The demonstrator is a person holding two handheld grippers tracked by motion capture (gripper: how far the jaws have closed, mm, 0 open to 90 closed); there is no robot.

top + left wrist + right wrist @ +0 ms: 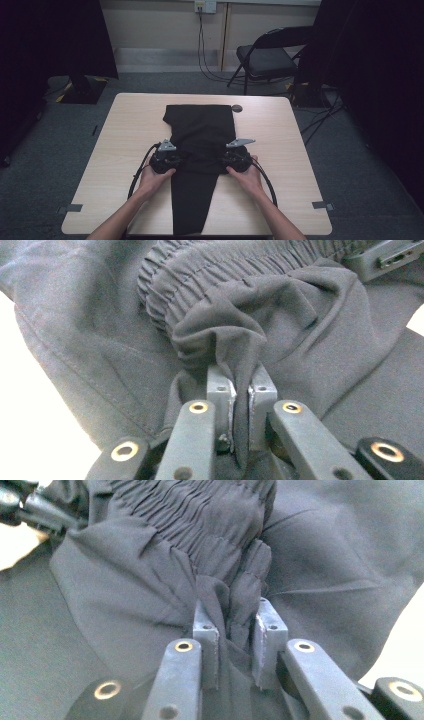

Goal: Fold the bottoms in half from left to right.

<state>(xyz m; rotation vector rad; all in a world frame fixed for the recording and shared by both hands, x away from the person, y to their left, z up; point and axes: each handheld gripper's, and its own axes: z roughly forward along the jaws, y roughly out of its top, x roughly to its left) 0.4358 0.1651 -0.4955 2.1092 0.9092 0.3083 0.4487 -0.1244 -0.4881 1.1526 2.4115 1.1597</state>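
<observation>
Black trousers [200,145] on table [130,130], each hand-held gripper pinching waistband [210,270]

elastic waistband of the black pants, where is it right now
In the high view the elastic waistband lies folded over mid-table, stretched between the left gripper and right gripper, which pinch its two ends.

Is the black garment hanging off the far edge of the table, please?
No, the black garment ends short of the table's far edge.
</observation>
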